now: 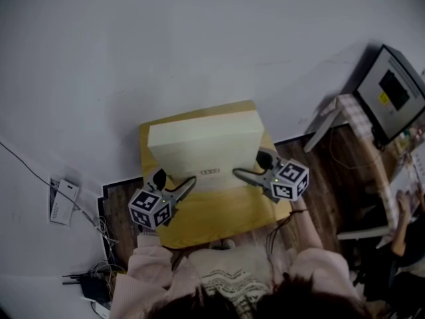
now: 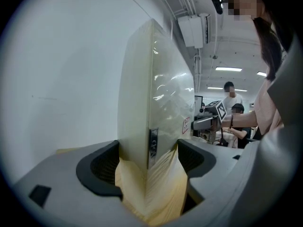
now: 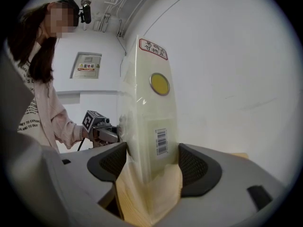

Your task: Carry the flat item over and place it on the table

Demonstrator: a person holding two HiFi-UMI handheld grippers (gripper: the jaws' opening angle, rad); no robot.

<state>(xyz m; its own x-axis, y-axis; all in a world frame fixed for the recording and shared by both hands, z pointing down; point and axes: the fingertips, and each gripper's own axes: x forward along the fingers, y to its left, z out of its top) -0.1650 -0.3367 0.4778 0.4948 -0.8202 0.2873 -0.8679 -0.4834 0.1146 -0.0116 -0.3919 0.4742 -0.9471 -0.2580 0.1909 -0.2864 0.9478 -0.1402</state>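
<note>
Box gripped at both ends

Left gripper (image 1: 188, 182) and right gripper (image 1: 243, 173) each clench one end of the flat cream box (image 1: 204, 145), which spans between them, upright on its long edge. The wooden bench (image 1: 222, 223) lies close below both.

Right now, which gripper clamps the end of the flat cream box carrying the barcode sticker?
The right gripper: its end of the flat cream box bears the barcode sticker. The left gripper clamps the end with only a small dark label.
</note>
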